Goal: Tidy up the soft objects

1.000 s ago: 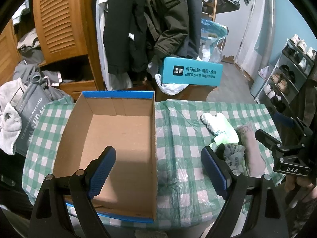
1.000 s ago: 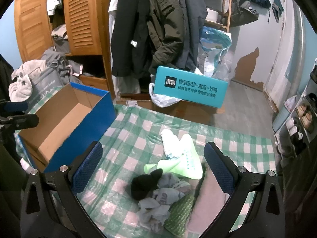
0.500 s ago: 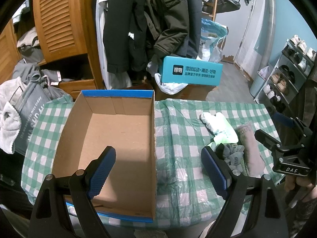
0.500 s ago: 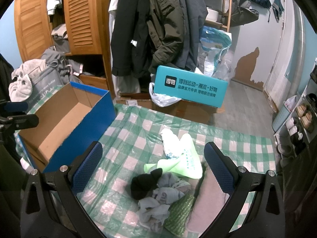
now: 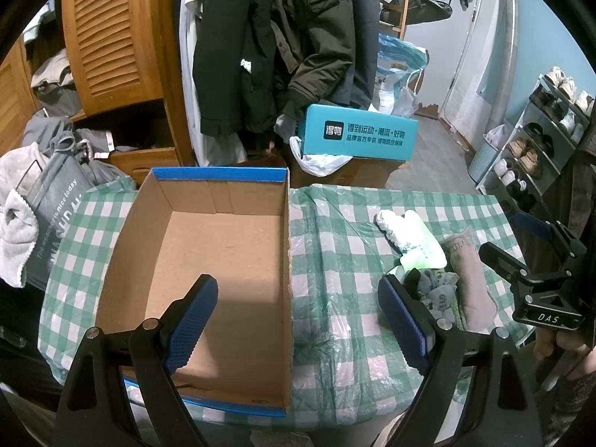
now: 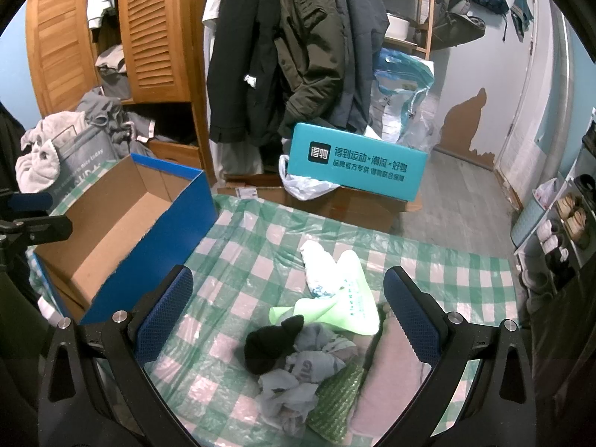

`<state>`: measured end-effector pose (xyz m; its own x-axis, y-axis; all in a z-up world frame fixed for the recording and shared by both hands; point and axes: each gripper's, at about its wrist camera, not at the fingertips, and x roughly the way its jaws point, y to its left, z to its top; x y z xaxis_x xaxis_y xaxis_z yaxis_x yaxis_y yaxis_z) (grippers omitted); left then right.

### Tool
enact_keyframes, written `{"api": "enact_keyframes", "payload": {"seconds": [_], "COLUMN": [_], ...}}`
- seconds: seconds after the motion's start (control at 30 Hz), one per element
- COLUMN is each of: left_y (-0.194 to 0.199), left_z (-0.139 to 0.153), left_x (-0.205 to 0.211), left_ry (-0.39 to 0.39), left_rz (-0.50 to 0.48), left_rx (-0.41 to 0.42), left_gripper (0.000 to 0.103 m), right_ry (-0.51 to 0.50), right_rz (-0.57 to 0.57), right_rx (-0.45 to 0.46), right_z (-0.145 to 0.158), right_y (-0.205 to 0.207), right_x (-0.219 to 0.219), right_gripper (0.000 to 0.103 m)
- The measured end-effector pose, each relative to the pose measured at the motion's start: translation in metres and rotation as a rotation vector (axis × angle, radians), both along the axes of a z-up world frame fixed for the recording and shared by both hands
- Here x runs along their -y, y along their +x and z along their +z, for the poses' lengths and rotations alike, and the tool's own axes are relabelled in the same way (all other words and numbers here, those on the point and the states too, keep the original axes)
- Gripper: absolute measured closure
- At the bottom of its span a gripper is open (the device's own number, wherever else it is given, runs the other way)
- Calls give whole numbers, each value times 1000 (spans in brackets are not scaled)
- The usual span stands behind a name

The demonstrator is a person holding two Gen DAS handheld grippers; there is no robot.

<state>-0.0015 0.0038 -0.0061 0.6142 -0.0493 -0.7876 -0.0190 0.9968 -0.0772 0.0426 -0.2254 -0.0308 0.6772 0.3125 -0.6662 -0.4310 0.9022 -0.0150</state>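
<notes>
Now, table: covered in a green-and-white checked cloth under clear plastic; it carries the box on my left side and the soft pile on my right.
Box: blue outside, bare brown cardboard inside, lid off, nothing in it.
Teal box: sits closed on a brown carton beyond the table's far edge, a white plastic bag just beside it.
Soft pile: all on the cloth, well apart from the box.
Pink sock: lies at the pile's right edge, touching the grey things.
Light green cloth: spread at the pile's far side, a white sock just behind it.
Grey socks: crumpled together at the near side.
Green knit piece: touching the grey socks and the pink sock.
Black sock: on the pile's left side, touching the grey ones.
My left claw: spread wide, holding nothing, hanging over the box's near right wall.
My right claw: spread wide, holding nothing, hanging over the pile.
</notes>
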Motion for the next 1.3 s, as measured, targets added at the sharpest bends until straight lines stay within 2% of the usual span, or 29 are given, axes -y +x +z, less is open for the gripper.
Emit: {"api": "enact_keyframes", "payload": {"seconds": [1.3], "left_y": [-2], "left_z": [-3], "left_x": [3], "left_ry": [8], "left_rz": [-8], "left_rx": [-13], "left_gripper": [14], "right_ry": [-1], "right_rz": [-7], "right_rx": [-7], "right_z": [-7], "right_y": [-2], "right_x": [10], "right_gripper": [2]}}
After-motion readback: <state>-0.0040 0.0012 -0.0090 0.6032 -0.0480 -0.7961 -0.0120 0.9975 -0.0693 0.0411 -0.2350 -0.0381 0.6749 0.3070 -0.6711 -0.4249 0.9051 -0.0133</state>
